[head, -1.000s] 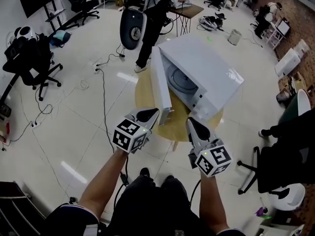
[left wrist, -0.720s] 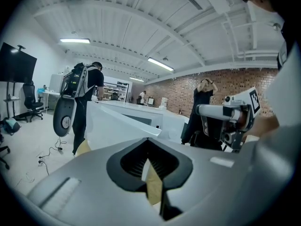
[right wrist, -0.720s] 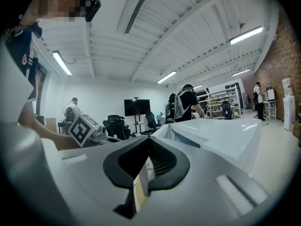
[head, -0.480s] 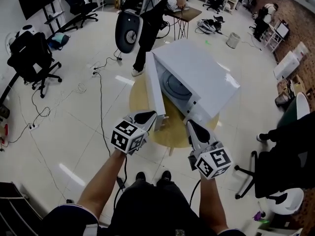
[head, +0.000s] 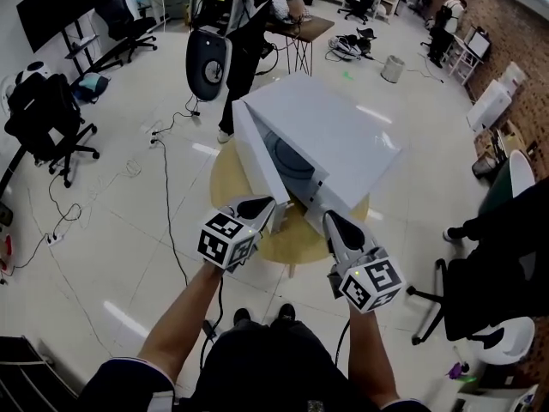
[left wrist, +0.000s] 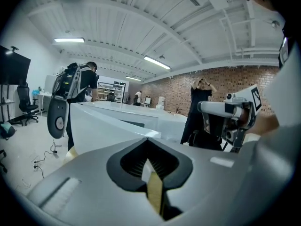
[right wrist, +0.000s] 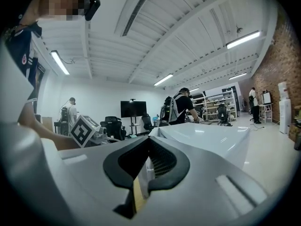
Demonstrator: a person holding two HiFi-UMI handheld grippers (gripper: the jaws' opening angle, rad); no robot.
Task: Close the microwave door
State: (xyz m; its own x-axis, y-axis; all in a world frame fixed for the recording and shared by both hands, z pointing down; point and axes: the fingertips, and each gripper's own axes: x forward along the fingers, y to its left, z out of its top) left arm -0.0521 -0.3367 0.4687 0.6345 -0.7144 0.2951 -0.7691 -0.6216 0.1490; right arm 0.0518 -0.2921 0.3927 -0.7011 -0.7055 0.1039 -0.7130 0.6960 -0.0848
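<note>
The white microwave stands on a round wooden table. Its door is swung open to the left, showing the cavity and turntable. My left gripper is shut, its tip just in front of the door's free edge. My right gripper is shut too, close to the microwave's front right corner. In the left gripper view, the shut left gripper points at the door panel. In the right gripper view, the right gripper points at the microwave body. Neither holds anything.
A person with a backpack stands just behind the table beside a small brown desk. Office chairs stand at the left and right. Cables trail over the white floor.
The head view has drifted, so the microwave and table sit a little higher and further left. Both grippers hold nearly the same place, still shut. The door stands open as before.
</note>
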